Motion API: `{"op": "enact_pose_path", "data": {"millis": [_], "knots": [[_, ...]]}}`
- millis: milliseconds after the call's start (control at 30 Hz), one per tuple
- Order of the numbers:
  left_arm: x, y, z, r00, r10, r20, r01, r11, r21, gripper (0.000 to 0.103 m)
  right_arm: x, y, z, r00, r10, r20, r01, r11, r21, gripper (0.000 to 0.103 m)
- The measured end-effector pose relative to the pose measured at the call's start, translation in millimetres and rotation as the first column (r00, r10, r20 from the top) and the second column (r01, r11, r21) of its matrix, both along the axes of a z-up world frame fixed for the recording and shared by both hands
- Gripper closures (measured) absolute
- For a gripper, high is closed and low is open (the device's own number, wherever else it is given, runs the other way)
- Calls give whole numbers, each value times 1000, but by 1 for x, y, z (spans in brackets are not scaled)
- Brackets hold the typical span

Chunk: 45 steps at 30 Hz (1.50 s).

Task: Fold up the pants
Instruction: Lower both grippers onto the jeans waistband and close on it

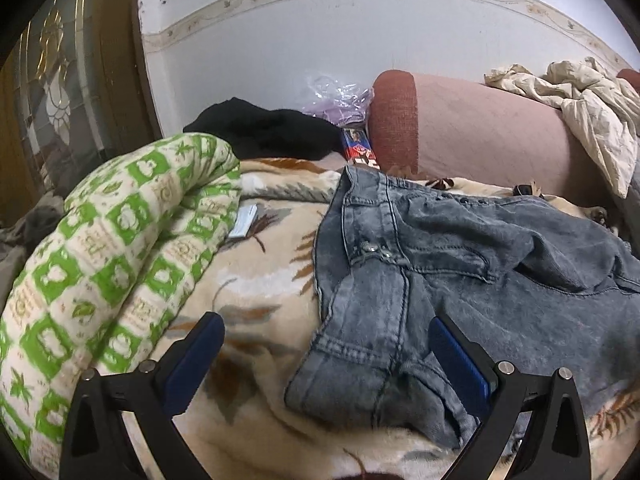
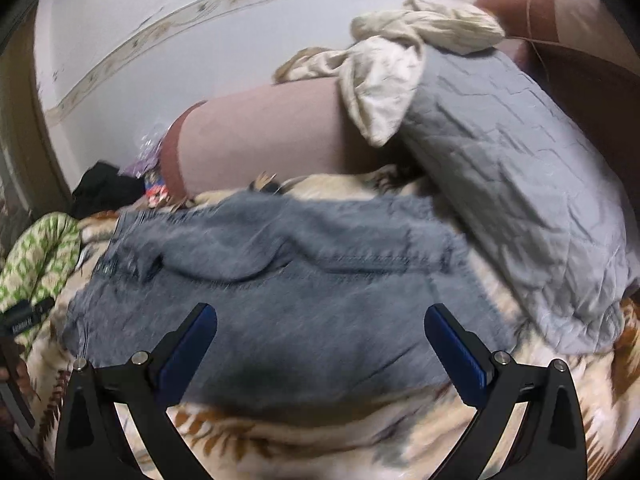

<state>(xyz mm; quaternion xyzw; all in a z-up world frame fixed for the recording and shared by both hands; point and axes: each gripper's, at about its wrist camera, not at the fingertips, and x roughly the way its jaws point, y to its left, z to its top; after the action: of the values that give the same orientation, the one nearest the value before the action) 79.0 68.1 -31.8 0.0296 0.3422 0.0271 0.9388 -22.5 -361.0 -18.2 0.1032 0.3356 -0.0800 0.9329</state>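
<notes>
Grey-blue denim pants (image 1: 460,264) lie folded on a beige patterned blanket (image 1: 256,288). In the left wrist view their waistband end lies near, below my left gripper (image 1: 326,324), which is open and empty, its right finger over the denim. In the right wrist view the pants (image 2: 280,280) spread across the middle, blurred. My right gripper (image 2: 320,314) is open and empty, hovering over the pants' near edge.
A green-and-cream rolled quilt (image 1: 108,248) lies at the left. A pink bolster (image 1: 480,136) with a cream cloth (image 1: 580,100) stands behind. A grey quilted pillow (image 2: 520,184) leans at the right. A black garment (image 1: 264,128) and a small box (image 1: 358,150) lie by the wall.
</notes>
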Motion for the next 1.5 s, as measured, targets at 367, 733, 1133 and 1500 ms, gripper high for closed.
{"op": "enact_pose_path", "data": {"millis": [367,733,1133,1500], "knots": [[94,0,22,998,-70,6,70,996,49,0,124,-105,-16,990,-85,-110,101,983,150,0],[211,-19,6,983,-95,-157,104,993,51,12,193,-129,-63,943,-224,-246,236,971,20,28],[289,-33,-20,965,-51,-259,58,998,18,22,217,-169,-103,906,-277,-319,319,944,86,48],[314,-34,-48,933,-94,-348,60,993,-105,79,223,-170,-104,923,-228,-309,262,962,74,66]]}}
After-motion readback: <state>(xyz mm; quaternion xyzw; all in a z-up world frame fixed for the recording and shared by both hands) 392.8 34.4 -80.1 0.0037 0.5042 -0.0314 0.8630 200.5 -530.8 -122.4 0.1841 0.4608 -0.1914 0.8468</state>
